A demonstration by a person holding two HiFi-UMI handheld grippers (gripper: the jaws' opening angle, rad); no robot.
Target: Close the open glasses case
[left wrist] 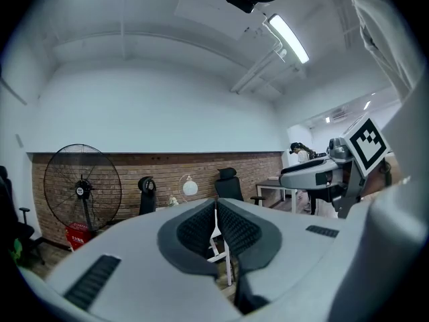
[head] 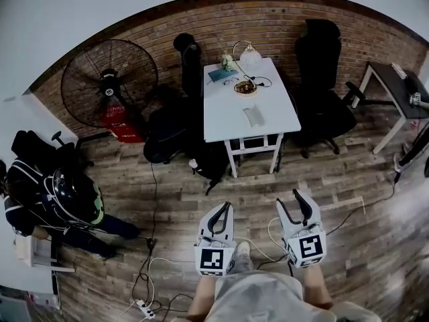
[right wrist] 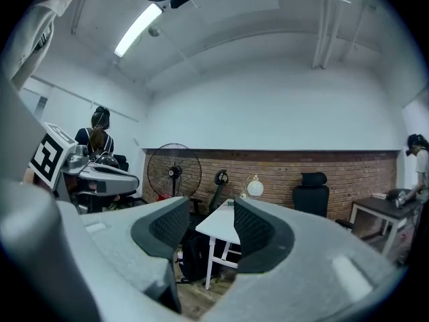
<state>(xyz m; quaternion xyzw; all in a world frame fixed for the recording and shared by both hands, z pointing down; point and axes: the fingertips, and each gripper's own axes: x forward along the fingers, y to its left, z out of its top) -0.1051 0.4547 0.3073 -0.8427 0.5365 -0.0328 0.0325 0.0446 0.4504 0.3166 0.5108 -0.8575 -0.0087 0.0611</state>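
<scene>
Pale grey on the white table (head: pixel 221 123), the glasses case (head: pixel 253 116) lies well ahead of me across the wooden floor (head: pixel 201 180), far out of reach of both pairs of tongs. It rests on the near half of the tabletop, towards the right edge, with its long axis running roughly away from me. It is too small from here to tell how its lid stands.

It sits almost midway between the lines of my two hands, so neither is clearly nearer. My left tongs (head: pixel 221 208) are pressed together at the tips with nothing in them. My right tongs (head: pixel 291 203) are spread and empty.

I judge I must walk up to the table before anything else, then come at the case from the near end.

Farther back on the table stand a lamp (head: pixel 249 58) and a small bowl (head: pixel 245 88). Black office chairs (head: pixel 322 86) flank it, a big fan (head: pixel 107 82) stands by the brick wall (head: pixel 268 19), and cables (head: pixel 151 260) trail over the floor near my feet.
</scene>
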